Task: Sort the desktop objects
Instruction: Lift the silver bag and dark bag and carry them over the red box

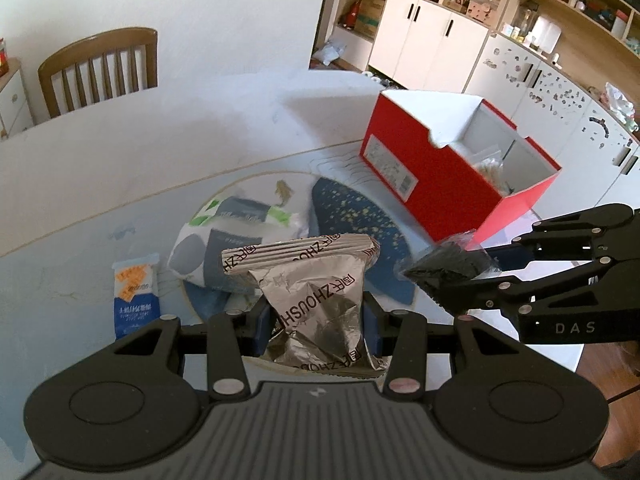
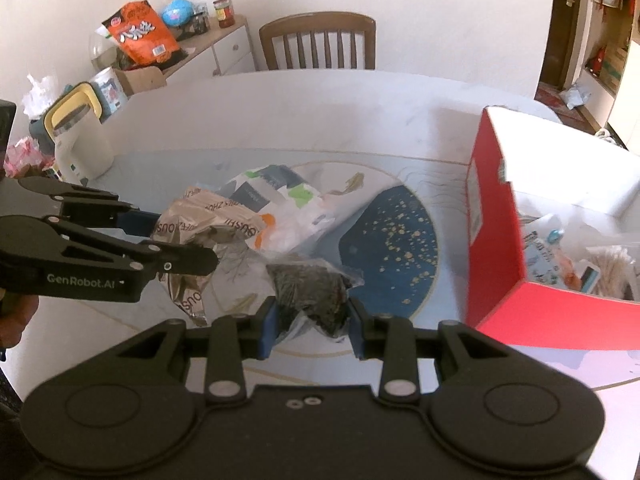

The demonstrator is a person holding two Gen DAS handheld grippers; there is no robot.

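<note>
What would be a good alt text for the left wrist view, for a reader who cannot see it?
The left gripper holds a crumpled silver foil packet above a table. To its right, the right gripper holds a dark packet near an open red box. A white patterned bag and a small blue-and-white sachet lie on the table.
</note>
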